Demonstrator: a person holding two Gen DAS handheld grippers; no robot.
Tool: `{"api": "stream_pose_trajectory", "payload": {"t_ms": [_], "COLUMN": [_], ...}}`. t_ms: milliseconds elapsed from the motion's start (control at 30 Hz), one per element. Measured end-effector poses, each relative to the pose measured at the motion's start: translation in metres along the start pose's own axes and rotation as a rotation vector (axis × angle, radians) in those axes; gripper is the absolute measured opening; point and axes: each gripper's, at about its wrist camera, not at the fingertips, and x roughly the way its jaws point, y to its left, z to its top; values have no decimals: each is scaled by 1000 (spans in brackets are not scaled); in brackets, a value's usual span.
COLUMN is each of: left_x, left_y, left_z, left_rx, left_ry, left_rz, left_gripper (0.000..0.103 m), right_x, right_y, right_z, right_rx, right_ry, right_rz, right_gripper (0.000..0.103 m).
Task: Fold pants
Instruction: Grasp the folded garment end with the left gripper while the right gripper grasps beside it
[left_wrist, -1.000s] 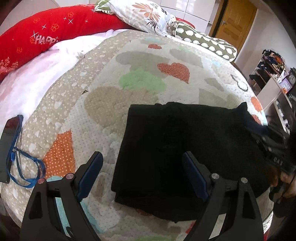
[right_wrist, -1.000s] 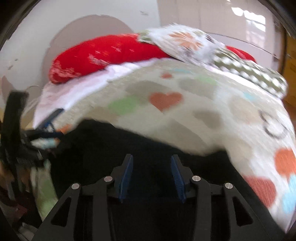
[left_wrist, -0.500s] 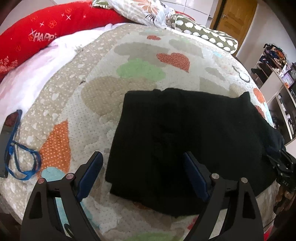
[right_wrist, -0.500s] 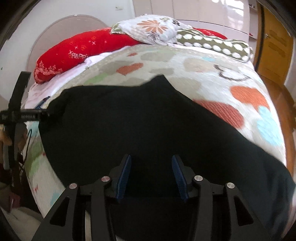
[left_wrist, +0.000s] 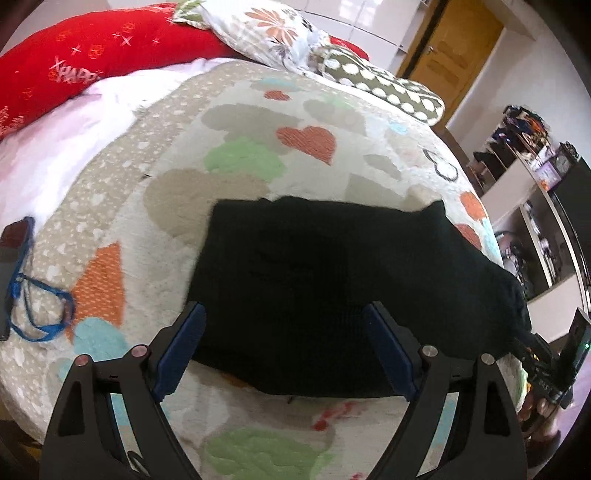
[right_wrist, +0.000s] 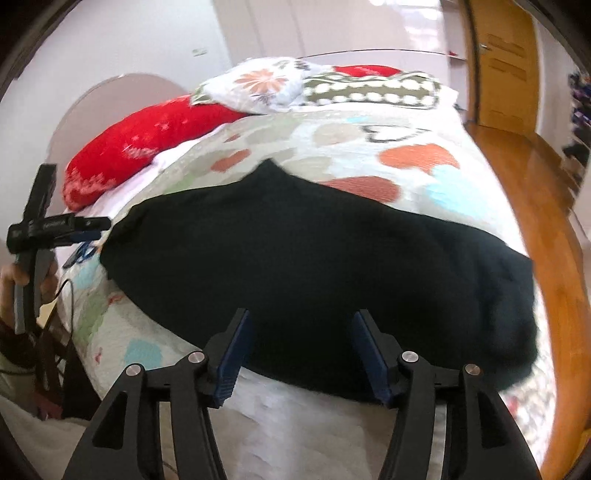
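Black pants (left_wrist: 332, 280) lie folded into a wide rectangle on a heart-patterned quilt (left_wrist: 240, 158); the right wrist view shows the same pants (right_wrist: 314, 266) reaching the bed's right edge. My left gripper (left_wrist: 288, 343) hovers wide open over the near left edge of the pants, nothing between its blue pads. Over the near edge, my right gripper (right_wrist: 303, 350) has its jaws opening and holds nothing. The left gripper (right_wrist: 55, 229), held by a hand, shows at the left of the right wrist view. The right gripper's body (left_wrist: 546, 369) appears at the lower right of the left wrist view.
A red bolster (left_wrist: 74, 62), a floral pillow (left_wrist: 266, 29) and a dotted pillow (left_wrist: 380, 85) line the head of the bed. A phone with a blue lanyard (left_wrist: 22, 288) lies at the left edge. A wooden door (left_wrist: 443, 55) and shelves (left_wrist: 528, 177) stand to the right.
The right gripper has swung sideways and back from the pants to their near edge, and its jaws have widened. The left gripper drew back slightly, still wide open.
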Motion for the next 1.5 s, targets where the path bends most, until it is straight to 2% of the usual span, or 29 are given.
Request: {"api": "stream_pose_trajectory", "payload": {"t_ms": [200,300,367,500,600,700,833,967,1133,1300,1500], "left_x": [11,14,15,22,36,51,67,92,124,144,155], "left_y": [-27,-44,-58,-98,-133,-175,-233,-292,-352,-396,-429], "left_z": [-7,-6,-4,1,3,7,12,14,13,9,-4], "left_rx": [64,92,119,210,278,370,504,629,744,830,956], "left_ry": [24,47,41,42,69,100,121,164,215,244,258], "left_rz": [1,-58,-79,-127,-172,-226,-308,-408,-450,-446,-459], "left_gripper": [89,89,89,89,89,89,89,89,89,89,90], "right_x": [-16,-29,-41,-57,-61,-56,-49,-50,-43,-37,-31], "right_y": [-34,-60,-73,-87,-89,-90,-101,-113,-116,-119,-122], "right_z": [-13,-22,-27,-28,-18,-14,-29,-46,-58,-56,-55], "right_rx": [73,161,209,248,249,254,304,381,410,435,476], "right_ry": [0,-18,-52,-98,-134,-119,-60,-72,-75,-90,-107], "right_rz": [-91,-130,-113,-148,-115,-104,-108,-57,-14,22,44], "right_gripper": [59,60,60,64,64,64,65,66,70,75,76]}}
